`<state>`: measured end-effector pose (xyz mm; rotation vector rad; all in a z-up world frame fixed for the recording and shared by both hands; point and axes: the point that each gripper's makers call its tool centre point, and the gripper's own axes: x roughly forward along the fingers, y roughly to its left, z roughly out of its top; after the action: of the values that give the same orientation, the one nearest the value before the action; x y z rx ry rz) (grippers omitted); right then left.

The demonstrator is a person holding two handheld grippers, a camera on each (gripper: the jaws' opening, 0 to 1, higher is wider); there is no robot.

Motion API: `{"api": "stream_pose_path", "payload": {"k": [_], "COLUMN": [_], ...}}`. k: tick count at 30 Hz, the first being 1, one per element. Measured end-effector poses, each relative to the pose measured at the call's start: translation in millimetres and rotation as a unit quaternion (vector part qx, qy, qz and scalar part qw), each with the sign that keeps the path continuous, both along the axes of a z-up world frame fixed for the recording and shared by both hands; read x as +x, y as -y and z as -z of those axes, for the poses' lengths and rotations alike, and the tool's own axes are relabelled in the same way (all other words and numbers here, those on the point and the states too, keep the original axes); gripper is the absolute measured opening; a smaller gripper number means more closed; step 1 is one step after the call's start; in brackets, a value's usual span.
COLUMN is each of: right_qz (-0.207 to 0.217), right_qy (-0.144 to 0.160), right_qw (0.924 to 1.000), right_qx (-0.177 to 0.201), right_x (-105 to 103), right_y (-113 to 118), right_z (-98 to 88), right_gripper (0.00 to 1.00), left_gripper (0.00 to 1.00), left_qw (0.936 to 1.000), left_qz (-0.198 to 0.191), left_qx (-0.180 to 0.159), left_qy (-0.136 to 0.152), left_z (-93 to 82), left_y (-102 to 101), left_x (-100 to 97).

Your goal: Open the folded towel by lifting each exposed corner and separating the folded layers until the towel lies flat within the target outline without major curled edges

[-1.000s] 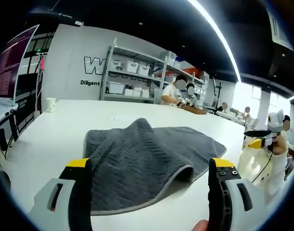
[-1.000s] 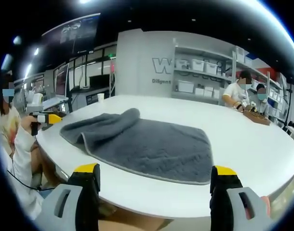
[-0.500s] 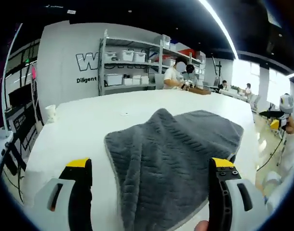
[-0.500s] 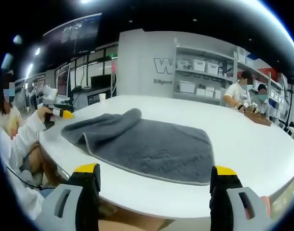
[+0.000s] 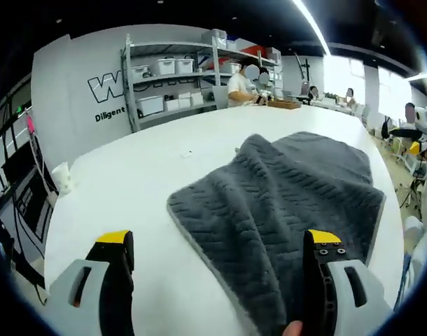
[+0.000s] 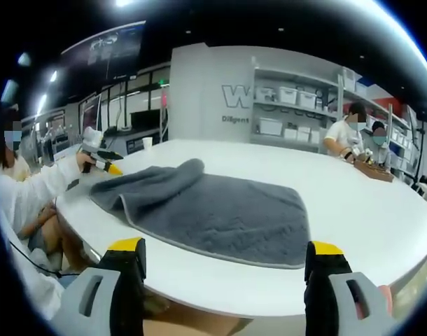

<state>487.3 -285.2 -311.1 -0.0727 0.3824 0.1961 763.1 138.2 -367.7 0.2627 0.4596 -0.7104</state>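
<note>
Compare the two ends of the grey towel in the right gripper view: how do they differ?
The towel's left end, beside the left gripper, is bunched into a raised fold; its right end lies flat on the table. The left end reaches the table's edge; the right end sits further in. Both show a pale hem.

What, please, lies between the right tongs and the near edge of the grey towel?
In the right gripper view, just bare white table separates the right tongs from the towel.

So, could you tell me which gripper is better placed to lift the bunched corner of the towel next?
Left. The left gripper sits beside the bunched fold of the grey ribbed towel; the right gripper hangs back off the table edge.
</note>
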Motion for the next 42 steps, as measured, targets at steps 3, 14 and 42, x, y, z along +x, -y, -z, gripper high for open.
{"api": "stream_pose_path", "payload": {"k": [3, 14, 42], "right_qz": [0.0, -0.001, 0.003], "right_qy": [-0.001, -0.004, -0.021], "right_qw": [1.0, 1.0, 0.9998], "right_qx": [-0.001, -0.005, -0.004], "right_x": [0.2, 0.5, 7.5], "right_y": [-0.4, -1.2, 5.7], "right_z": [0.5, 3.4, 15.2], "right_gripper": [0.94, 0.93, 0.92], "left_gripper": [1.0, 0.93, 0.32], "left_qw": [1.0, 0.999, 0.9953], "left_qz": [-0.006, -0.041, -0.074], "left_qx": [0.006, 0.016, -0.038], "left_qy": [-0.001, -0.01, -0.05], "left_z": [4.0, 18.3, 51.2], "left_y": [-5.8, -8.4, 8.3], "left_x": [16.7, 66.6, 109.2]}}
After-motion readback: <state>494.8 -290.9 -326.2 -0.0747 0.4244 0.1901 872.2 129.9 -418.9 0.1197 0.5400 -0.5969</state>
